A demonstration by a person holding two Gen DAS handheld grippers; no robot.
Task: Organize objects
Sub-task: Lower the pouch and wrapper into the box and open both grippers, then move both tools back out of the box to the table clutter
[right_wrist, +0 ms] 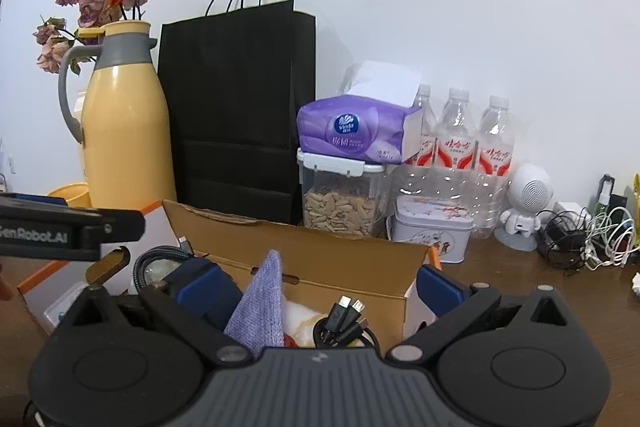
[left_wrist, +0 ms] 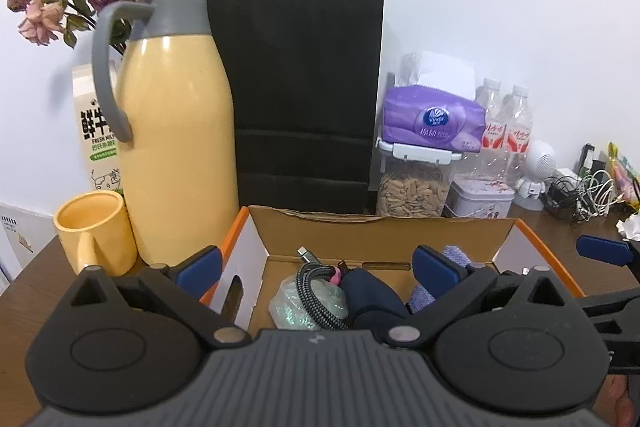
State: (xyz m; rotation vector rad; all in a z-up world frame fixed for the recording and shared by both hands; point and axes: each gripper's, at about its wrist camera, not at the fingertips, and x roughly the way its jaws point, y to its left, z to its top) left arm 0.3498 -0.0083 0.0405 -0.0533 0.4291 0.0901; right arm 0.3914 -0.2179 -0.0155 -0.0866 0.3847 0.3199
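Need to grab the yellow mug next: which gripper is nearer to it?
Left. The left gripper hangs open over the cardboard box, with the yellow mug just beyond its left finger. The right gripper, also open, sits farther right over the box.

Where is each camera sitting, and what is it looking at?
Left wrist view: sits on the left gripper, looks forward and slightly down into the cardboard box; its own open blue-padded fingers show, and the right gripper's fingertip at the right edge.
Right wrist view: sits on the right gripper, looks into the same box from further right; its open fingers show, and the left gripper's side at the left edge.
Shared: box, yellow jug, black bag, purple tissue pack.
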